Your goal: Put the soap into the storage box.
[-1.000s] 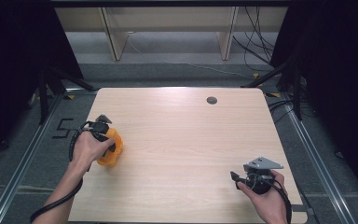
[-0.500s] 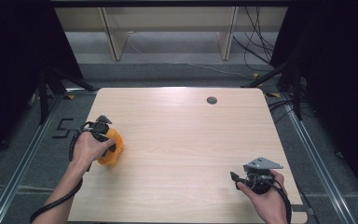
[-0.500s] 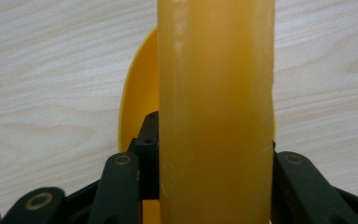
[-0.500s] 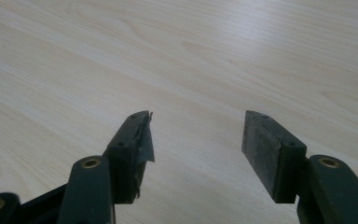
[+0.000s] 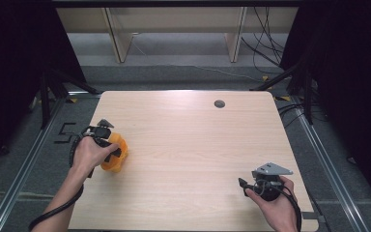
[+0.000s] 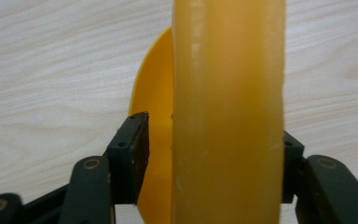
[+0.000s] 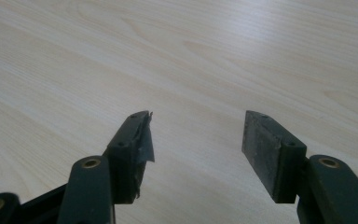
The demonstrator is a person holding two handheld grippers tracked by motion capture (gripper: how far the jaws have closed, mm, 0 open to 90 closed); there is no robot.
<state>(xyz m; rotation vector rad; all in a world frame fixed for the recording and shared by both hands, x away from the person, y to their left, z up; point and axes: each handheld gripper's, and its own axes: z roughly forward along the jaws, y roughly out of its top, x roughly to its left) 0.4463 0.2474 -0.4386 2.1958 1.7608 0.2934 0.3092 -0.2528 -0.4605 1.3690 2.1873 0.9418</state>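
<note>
At table's left edge, left gripper (image 5: 117, 152) straddles orange bowl (image 5: 115, 153).

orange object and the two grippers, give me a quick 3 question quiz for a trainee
1. True or false: the right gripper holds something between its jaws.
2. Where on the wooden table is the orange plastic object? A) left side B) centre C) far right corner
3. Fill in: the small dark round hole sits near the table's ____ edge.

Key: 1 false, its jaws stand apart over bare wood. 2 A, between the jaws of the left gripper. 3 far.
</note>
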